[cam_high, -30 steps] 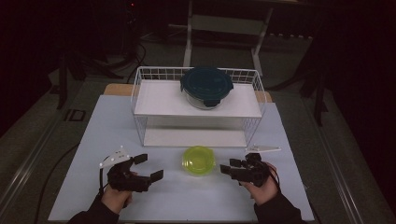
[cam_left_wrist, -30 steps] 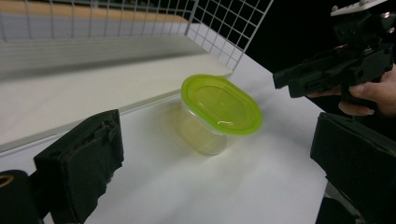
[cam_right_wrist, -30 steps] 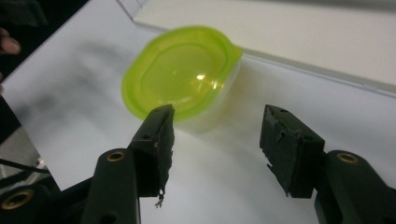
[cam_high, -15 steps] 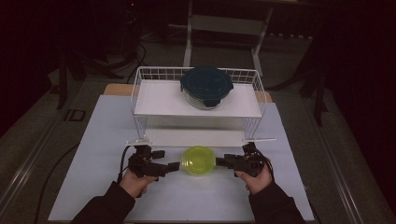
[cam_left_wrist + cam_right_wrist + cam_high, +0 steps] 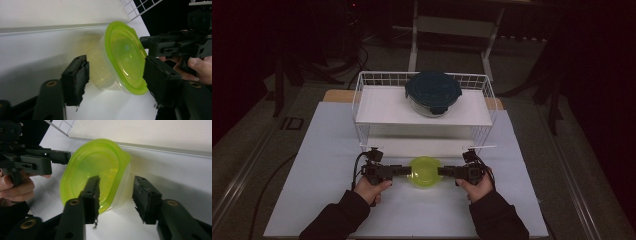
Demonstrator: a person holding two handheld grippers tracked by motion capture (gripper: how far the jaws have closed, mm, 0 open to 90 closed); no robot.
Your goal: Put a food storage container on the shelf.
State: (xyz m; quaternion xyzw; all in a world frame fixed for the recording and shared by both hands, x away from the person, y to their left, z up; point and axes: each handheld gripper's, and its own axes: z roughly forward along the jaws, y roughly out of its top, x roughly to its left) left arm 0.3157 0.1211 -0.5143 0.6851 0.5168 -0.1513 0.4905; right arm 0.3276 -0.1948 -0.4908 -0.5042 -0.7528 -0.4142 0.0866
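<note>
A white table (image 5: 327, 165) in a dim room bears a lidded green plastic container (image 5: 425, 172), flanked before a wire shelf rack (image 5: 422, 102). The left gripper (image 5: 401, 170) and right gripper (image 5: 447, 172) have been closing, half-open jaws straddling lid and base, contact unclear. It is judged light, flexible, slippery; best gripped across the stiff rim.

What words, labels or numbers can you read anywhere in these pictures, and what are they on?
None can be read. The green-lidded container, the dark-lidded container, the white wire rack and both grippers bear no legible print; a small embossed mark at the green lid's centre is too blurred to read.
</note>
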